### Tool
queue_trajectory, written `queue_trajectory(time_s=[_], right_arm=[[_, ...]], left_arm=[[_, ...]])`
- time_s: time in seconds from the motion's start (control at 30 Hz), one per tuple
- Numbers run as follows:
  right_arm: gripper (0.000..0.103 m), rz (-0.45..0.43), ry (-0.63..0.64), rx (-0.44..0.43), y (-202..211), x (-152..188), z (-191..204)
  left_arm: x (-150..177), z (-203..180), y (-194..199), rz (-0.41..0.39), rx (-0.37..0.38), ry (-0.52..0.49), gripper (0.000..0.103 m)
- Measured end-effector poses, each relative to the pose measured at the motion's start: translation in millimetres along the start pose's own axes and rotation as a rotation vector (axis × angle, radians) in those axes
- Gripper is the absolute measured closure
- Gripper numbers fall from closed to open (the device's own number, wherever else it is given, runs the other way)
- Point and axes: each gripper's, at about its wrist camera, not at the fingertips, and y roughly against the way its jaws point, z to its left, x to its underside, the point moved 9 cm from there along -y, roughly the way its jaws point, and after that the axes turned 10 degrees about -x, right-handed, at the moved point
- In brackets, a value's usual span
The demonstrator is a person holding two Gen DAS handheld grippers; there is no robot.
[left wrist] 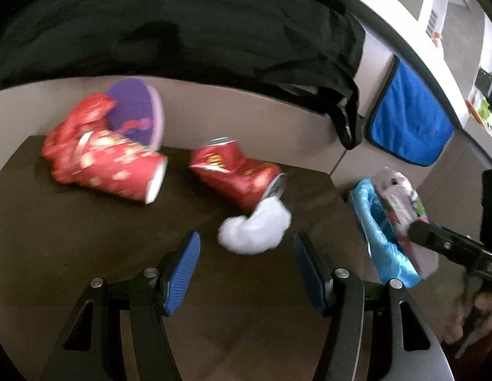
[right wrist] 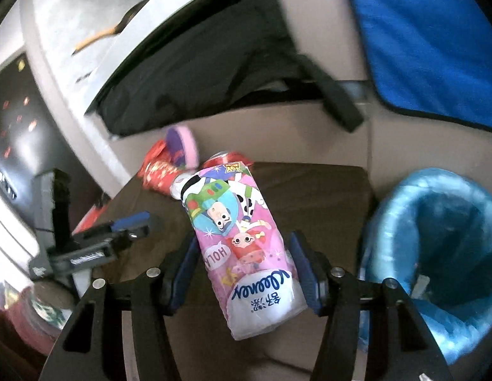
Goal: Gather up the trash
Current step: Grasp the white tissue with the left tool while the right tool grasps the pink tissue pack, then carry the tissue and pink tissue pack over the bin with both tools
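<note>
Pinching a pink cartoon-printed tissue pack (right wrist: 242, 247) between its blue pads, the right hand-held gripper (right wrist: 246, 273) holds it above the dark brown surface (right wrist: 325, 197), beside the blue-lined trash bin (right wrist: 436, 222). The left hand-held gripper (left wrist: 246, 273) stands spread with nothing between its pads, just short of a white crumpled tissue (left wrist: 255, 228). Beyond lie a crushed red can (left wrist: 239, 174), touching the tissue, and a red paper cup (left wrist: 106, 158) on its side

cup (left wrist: 103, 162) left of can (left wrist: 236, 174) | tissue wad (left wrist: 255, 228) before can | bin (right wrist: 436, 238) right of table (left wrist: 87, 254)
</note>
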Motion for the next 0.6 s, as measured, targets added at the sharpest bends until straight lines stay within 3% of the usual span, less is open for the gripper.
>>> queue_trajectory(time_s=[0.27,0.5,0.6], right_arm=[[0.048,-0.007,-0.051,-0.005,1,6,-17],[0.048,-0.013,-0.071,-0.005,0,9,-27],[0.048,-0.021,-0.074,-0.001,0,9,-27]], left_arm=[[-5,-16,-46,0.041,-0.108,0.004,0.042],[-5,-8,-60,0.075,-0.122,0.043,0.042],[-1,-5,-63,0.091,-0.117,0.058,0.052]])
